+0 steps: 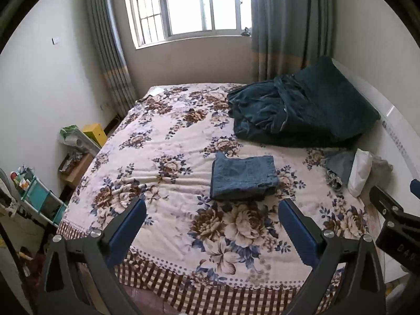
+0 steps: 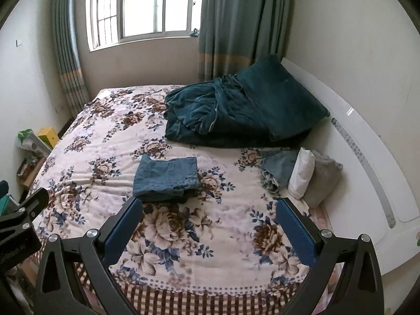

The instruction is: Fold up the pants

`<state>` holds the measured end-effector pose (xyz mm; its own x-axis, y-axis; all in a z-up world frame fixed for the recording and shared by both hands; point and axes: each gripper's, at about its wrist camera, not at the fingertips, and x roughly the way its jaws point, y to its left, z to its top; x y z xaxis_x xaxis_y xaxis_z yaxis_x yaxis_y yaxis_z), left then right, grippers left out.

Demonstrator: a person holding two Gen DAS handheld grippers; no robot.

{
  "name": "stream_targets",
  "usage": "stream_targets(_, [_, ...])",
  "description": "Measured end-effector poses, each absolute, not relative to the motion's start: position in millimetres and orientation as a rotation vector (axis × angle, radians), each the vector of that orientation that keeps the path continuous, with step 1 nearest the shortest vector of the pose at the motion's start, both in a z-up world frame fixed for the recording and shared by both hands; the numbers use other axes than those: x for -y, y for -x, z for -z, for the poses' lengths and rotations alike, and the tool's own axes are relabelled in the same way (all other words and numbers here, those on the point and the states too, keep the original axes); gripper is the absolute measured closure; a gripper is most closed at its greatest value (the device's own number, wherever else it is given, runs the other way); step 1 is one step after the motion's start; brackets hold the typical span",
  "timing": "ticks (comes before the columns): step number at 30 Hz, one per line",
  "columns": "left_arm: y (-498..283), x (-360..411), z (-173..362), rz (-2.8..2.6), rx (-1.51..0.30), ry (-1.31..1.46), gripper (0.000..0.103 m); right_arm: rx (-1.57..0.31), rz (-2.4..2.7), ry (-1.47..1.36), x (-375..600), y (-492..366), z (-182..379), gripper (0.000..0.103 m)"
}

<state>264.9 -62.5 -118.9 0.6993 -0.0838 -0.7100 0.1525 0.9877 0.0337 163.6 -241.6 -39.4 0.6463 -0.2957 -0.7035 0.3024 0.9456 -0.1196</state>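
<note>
Both hand-held grippers, left [image 1: 212, 211] and right [image 2: 209, 210], spread wide above bed [image 1: 168, 141].

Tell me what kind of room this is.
A bedroom, most likely: a bed with a floral bedspread, curtains beside a window, and folded jeans lying on the bed.
</note>
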Motion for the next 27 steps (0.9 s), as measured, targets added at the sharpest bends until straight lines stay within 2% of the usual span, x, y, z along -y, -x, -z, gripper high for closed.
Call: stream_targets(27, [-270.9, 64.0, 113.4, 0.126, -0.765, -0.083, 0.0, -0.798, 0.337, -0.008, 240.4, -163.2, 40.4, 0.0])
